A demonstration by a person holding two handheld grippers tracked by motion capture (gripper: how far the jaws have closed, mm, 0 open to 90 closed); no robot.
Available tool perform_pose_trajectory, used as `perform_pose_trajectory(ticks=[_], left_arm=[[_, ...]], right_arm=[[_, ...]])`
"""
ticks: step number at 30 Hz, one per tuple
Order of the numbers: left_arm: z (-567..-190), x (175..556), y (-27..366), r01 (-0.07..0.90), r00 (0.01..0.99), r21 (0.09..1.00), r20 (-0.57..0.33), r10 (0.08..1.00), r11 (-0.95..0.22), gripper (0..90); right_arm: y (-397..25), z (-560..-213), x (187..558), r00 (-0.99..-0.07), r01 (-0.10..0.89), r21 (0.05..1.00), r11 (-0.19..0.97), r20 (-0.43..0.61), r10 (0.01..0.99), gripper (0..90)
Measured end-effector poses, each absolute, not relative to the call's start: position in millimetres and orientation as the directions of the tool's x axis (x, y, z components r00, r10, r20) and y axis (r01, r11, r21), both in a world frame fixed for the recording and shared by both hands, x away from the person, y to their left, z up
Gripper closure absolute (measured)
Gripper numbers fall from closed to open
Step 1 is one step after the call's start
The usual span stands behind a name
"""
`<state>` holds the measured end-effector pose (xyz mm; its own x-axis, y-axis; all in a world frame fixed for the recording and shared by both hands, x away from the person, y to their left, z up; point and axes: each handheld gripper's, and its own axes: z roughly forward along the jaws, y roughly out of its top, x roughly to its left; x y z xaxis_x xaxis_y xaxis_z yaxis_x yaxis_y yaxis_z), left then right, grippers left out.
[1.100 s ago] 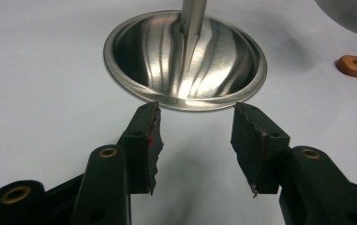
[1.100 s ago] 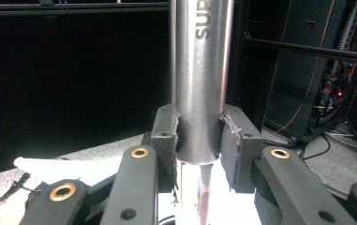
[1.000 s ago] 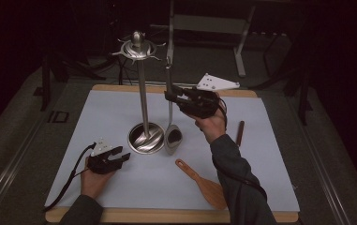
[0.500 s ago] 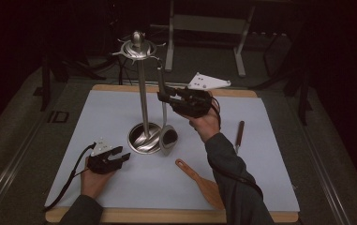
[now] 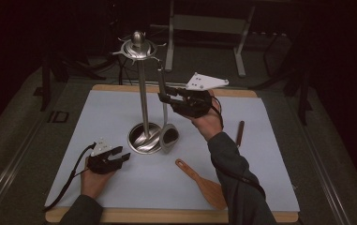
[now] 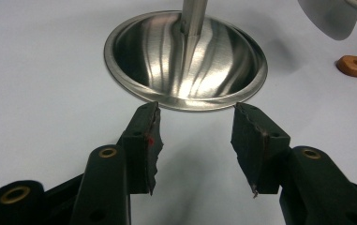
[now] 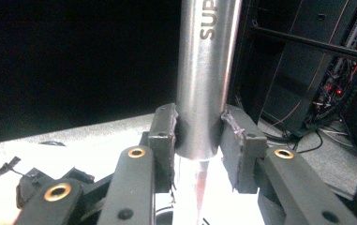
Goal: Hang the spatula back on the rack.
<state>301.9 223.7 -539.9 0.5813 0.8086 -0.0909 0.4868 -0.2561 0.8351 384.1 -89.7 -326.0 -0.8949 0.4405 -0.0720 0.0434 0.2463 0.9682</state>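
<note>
Gripping the metal spatula (image 5: 166,112) by its handle, the right tool (image 5: 163,97) has carried it leftward beside the rack (image 5: 141,93), likely for hanging, while the left tool (image 5: 123,155) rests open and empty on the desk (image 5: 270,140).

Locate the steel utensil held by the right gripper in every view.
High view: steel utensil at centre, upright beside the stand pole, with the right gripper clamping its handle.
Left gripper view: its head, top right corner.
Right gripper view: its handle, centre, between the jaws.
Landmark: stand's round base, high and left gripper views.
</note>
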Motion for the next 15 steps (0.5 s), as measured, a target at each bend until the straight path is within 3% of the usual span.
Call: perform_pose_trajectory(ticks=[15], left_arm=[[-539.7, 301.1, 222.8, 0.486, 0.562, 0.837, -0.078, 0.823, -0.252, 53.1]], right_arm=[[-97.4, -328.3, 377.5, -0.893, 0.044, 0.93, 0.366, -0.128, 0.432, 60.9]])
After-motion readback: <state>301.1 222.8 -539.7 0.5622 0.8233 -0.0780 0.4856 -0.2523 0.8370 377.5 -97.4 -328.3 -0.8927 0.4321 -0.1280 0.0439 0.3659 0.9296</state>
